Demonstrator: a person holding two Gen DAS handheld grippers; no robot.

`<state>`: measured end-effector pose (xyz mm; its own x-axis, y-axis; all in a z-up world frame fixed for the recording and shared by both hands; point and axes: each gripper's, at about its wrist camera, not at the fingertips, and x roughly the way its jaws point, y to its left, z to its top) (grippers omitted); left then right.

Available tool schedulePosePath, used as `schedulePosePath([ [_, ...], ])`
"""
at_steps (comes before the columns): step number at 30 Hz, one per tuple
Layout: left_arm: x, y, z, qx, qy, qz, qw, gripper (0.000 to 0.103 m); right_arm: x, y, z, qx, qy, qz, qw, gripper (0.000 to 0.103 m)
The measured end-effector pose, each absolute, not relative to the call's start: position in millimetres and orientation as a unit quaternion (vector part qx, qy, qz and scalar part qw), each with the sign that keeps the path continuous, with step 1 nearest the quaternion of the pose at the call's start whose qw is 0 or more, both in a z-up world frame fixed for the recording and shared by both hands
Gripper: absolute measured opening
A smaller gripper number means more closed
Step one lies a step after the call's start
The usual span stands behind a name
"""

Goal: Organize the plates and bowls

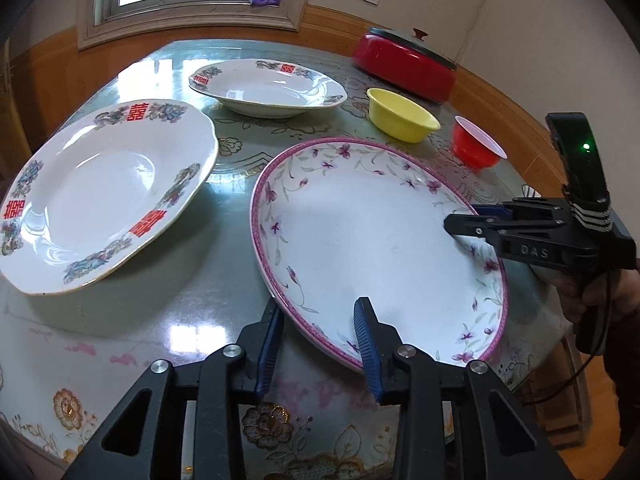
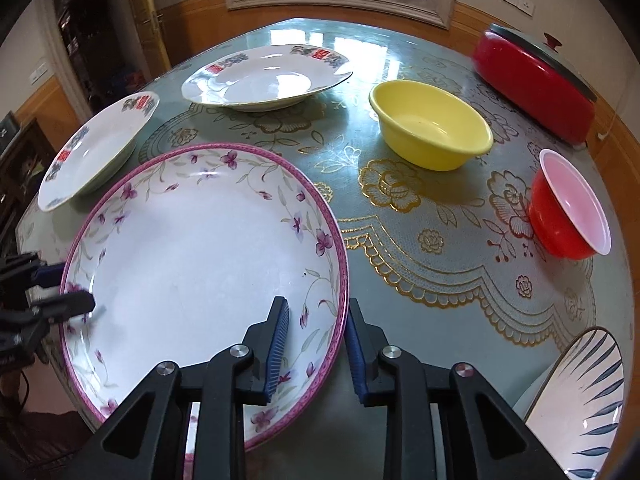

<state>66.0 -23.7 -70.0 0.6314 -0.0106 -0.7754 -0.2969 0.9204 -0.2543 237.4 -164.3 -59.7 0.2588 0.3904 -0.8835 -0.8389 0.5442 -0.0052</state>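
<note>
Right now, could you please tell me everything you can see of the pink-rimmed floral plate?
The pink-rimmed plate is large, round, glossy white like ceramic, with purple flowers inside its raised rim. It is empty and sits near the table's front edge. The left tool and right tool each straddle its rim on opposite sides, one finger inside, one outside.

Both grippers are black plastic with ribbed blue pads on the fingers and round silver screws at the linkage joints. The left gripper (image 1: pixel 320 344) shows four such screws, as does the right gripper (image 2: pixel 316 344). From the left wrist view, the right one bears white "DAS" lettering, a curved black mount with a green light, a coiled grey band and thin black cables.
</note>
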Motion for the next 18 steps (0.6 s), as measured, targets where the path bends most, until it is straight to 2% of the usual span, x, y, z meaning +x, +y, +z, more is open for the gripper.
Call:
schedulePosePath([
  [6,66,-40,-69,-0.169,0.433,0.067,0.883,0.036,229,-192,-60,-0.238,0.46,0.4,0.756,0.027],
  [9,63,-40,-69,-0.172,0.438,0.069,0.88,0.032,221,-205,-60,-0.221,0.462,0.402,0.759,0.027],
  [18,67,-38,-67,-0.155,0.443,0.119,0.875,0.028,217,-185,-61,-0.208,0.436,0.392,0.783,0.025],
])
